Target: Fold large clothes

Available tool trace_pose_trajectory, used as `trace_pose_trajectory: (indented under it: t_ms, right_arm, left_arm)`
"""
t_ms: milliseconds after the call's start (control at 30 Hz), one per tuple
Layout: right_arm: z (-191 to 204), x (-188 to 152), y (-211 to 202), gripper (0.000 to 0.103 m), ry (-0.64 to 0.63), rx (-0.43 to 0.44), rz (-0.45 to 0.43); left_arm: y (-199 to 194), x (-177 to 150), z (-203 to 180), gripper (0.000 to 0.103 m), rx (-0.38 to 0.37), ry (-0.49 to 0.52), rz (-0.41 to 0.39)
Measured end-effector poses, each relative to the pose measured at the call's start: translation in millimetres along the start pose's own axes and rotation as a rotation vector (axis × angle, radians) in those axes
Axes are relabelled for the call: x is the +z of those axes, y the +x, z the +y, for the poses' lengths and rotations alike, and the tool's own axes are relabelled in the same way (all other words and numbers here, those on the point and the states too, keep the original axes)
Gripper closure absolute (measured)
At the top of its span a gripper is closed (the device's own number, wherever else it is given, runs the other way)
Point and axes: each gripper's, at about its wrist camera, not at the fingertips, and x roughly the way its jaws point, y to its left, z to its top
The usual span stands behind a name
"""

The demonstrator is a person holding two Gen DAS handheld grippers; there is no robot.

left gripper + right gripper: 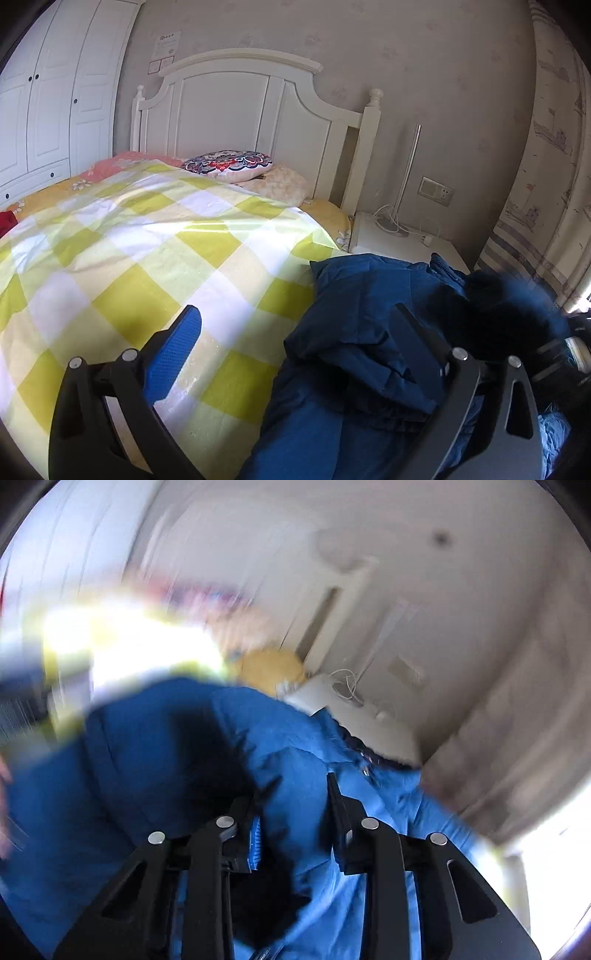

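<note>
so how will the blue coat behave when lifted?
Probably floppy: the blue coat lies crumpled in deep folds on the bed. Likely bulky, with thick puffy layers. It should sag around the right gripper, which pinches only one ridge of fabric.

Daylit bedroom — one view sharp, one smeared.
Left wrist view: crisp, sun glare on the checked bedspread (155, 236), blue coat (369, 332) in shadow, dark fisheye corners. Right wrist view: heavy motion blur, blown-out white patches left and lower right — walls streaked.
</note>
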Motion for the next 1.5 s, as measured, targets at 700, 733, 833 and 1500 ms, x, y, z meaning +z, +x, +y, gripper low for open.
trace_pose_trajectory:
  t_ms: [700, 733, 833, 1500]
  right_arm:
    - [-180, -128, -21, 0.072, 0.881, 0.304, 0.032]
    - [-177, -119, -32, 0.072, 0.83, 0.278, -0.007]
    - [-178, -110, -43, 0.073, 0.764, 0.193, -0.049]
    - [-128, -85, -1, 0.051, 0.325, -0.183, 0.157]
  left_arm:
    - [2, -1, -8, 0.003, -0.055, 0.024, 0.019]
    - [2, -1, -9, 0.003, -0.063, 0.026, 0.021]
    - [4, -2, -10, 0.003, -0.065, 0.032, 0.032]
    - [13, -2, -5, 0.003, -0.054, 0.006, 0.076]
